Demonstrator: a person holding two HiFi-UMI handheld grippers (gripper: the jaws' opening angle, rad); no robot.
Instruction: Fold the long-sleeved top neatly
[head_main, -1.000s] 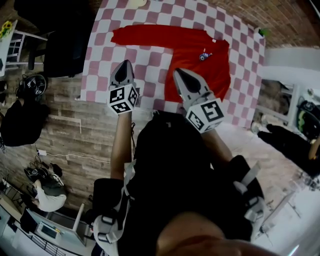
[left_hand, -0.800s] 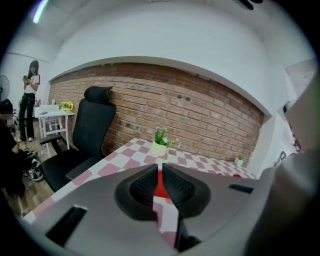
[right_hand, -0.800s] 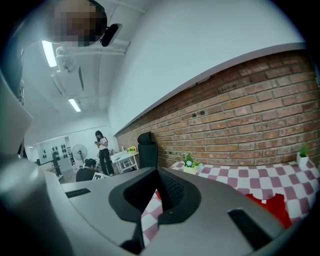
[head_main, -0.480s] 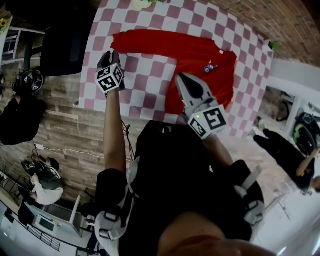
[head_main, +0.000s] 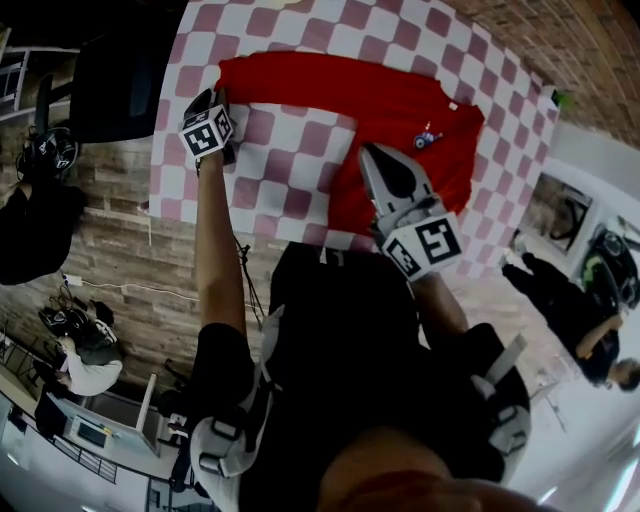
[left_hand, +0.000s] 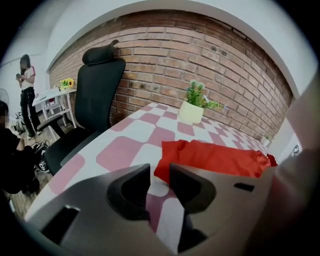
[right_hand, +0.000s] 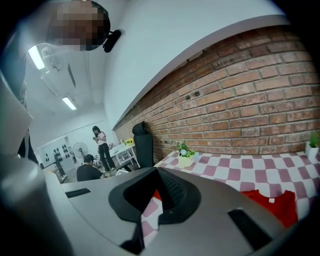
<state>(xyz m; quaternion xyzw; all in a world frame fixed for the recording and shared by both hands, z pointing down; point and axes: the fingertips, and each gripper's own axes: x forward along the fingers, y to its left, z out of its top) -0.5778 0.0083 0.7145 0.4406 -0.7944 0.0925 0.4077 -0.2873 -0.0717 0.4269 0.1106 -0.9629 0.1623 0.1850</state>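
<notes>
Red fabric of the long-sleeved top (head_main: 400, 105) lies on the pink-and-white checked table (head_main: 280, 175), with one sleeve (left_hand: 215, 157) extended sideways. The left gripper (left_hand: 159, 172) sits low, just short of the sleeve's cuff end. Its jaws have just been opening and stand apart with nothing between them. The right gripper (head_main: 370, 152) hovers above the body of the top, jaws together and empty. A potted plant (left_hand: 192, 107) stands near the far table edge.

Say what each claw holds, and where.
Nothing. The left gripper, its jaws just opening, is empty by the red sleeve; the right gripper is shut, empty.
</notes>
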